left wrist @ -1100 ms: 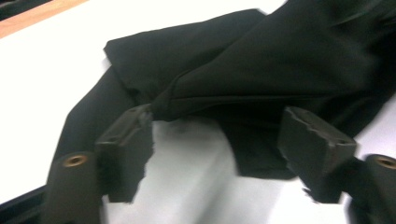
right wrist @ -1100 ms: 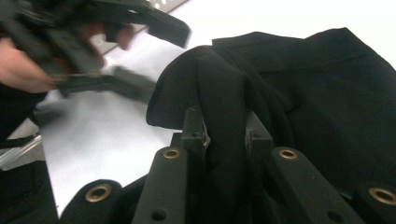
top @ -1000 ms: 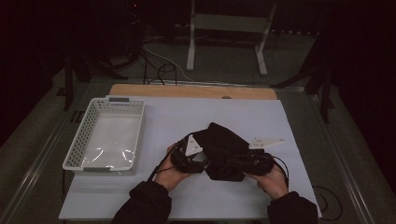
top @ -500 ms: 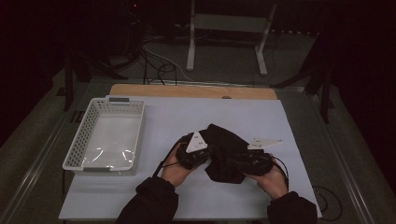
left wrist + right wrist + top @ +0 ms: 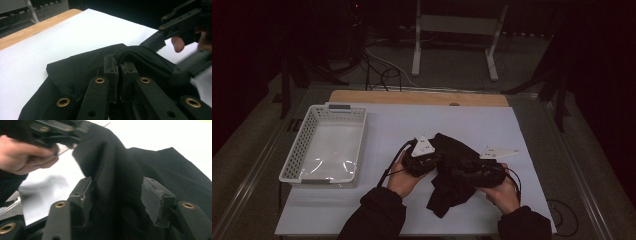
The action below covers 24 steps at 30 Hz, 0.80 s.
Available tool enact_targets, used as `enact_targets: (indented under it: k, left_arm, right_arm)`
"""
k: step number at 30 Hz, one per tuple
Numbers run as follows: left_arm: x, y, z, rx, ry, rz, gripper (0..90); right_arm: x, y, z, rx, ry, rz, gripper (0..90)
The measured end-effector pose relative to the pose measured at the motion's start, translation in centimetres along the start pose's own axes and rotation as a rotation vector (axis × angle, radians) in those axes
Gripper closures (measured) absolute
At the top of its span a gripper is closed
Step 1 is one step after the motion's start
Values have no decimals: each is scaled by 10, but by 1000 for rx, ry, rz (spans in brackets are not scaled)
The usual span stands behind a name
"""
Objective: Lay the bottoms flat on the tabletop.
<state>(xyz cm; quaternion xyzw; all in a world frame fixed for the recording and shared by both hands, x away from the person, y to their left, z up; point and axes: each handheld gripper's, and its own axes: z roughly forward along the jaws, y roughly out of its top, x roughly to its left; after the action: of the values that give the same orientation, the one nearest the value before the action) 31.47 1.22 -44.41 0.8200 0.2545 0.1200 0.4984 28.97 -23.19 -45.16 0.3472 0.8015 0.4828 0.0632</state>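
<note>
A black cloth (image 5: 452,175) lies crumpled on the white table cover, between my two hands. My left gripper (image 5: 434,162) is shut on a raised fold of the cloth (image 5: 75,72), and its pads (image 5: 111,70) pinch the fabric at the tips. My right gripper (image 5: 460,176) faces it from the right. Its jaws have just been opening, and a hanging fold of the cloth (image 5: 117,165) runs between the spread pads (image 5: 155,197), which do not press on it. The left hand's fingers appear at the upper left of the right gripper view.
A white perforated basket (image 5: 294,160) stands at the left of the table with a clear plastic sheet inside. The white cover (image 5: 412,125) stretches back to a wooden edge (image 5: 412,97). Beyond it are a dark floor, cables and a metal stand.
My left gripper has closed on the cloth and risen a little, which has pulled up a fold. The right gripper's jaws have spread apart while that hand has stayed in place.
</note>
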Motion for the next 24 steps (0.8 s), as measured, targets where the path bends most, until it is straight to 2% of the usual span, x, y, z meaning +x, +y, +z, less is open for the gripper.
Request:
enact_targets:
  k: [7,14,15,16,18,21,24]
  left_arm:
    - [-1,4,1,1,6,-5,862]
    - [-3,10,3,-5,13,-5,862]
    - [-4,12,3,-13,17,-11,862]
    - [-4,13,3,-15,19,-15,862]
    - [-4,14,3,-24,24,-21,862]
    - [-2,16,0,-37,31,-38,862]
    - [1,17,-3,-48,47,-56,862]
  right_arm:
    - [13,4,4,-7,7,-53,338]
    - [26,6,10,-4,-35,-76,285]
    - [28,5,12,7,-52,-85,292]
    - [31,4,19,37,-100,-128,296]
    - [34,1,24,57,-144,-140,314]
    - [32,-3,29,89,-245,-184,414]
    - [29,-6,32,103,-330,-168,506]
